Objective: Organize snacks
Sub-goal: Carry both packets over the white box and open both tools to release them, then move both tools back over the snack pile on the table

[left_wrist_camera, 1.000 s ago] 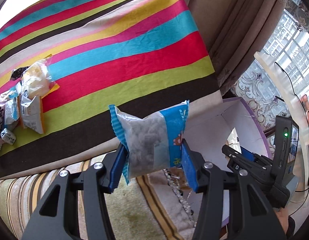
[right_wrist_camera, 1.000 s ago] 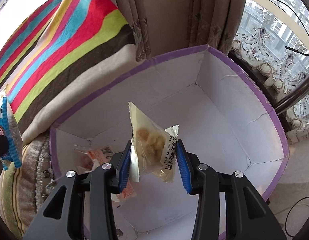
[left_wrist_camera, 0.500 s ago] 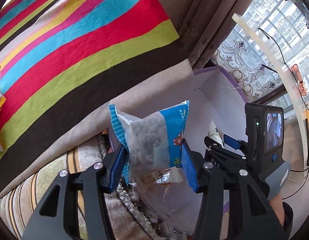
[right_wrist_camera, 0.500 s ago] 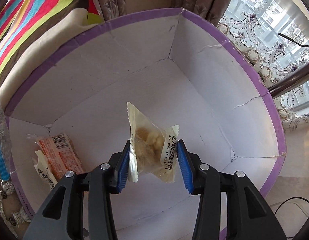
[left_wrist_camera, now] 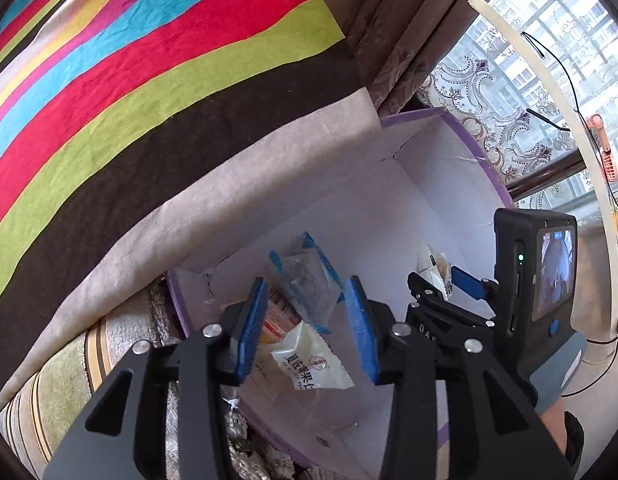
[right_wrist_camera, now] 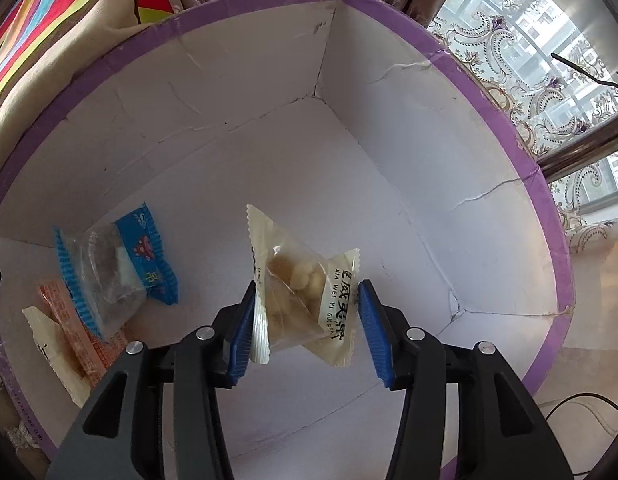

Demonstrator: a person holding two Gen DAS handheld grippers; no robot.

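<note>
A blue-edged clear packet (right_wrist_camera: 117, 272) with grey bits inside lies tilted in the box's (right_wrist_camera: 389, 92) left corner, resting on an orange wrapper (right_wrist_camera: 75, 332) and a cream packet (right_wrist_camera: 53, 348). The box is white inside with a purple rim, its walls creased. A second cream packet (right_wrist_camera: 305, 288), clear-windowed with pale nuts and black lettering, stands on edge above the box floor, its left seam against a blue pad.
</note>
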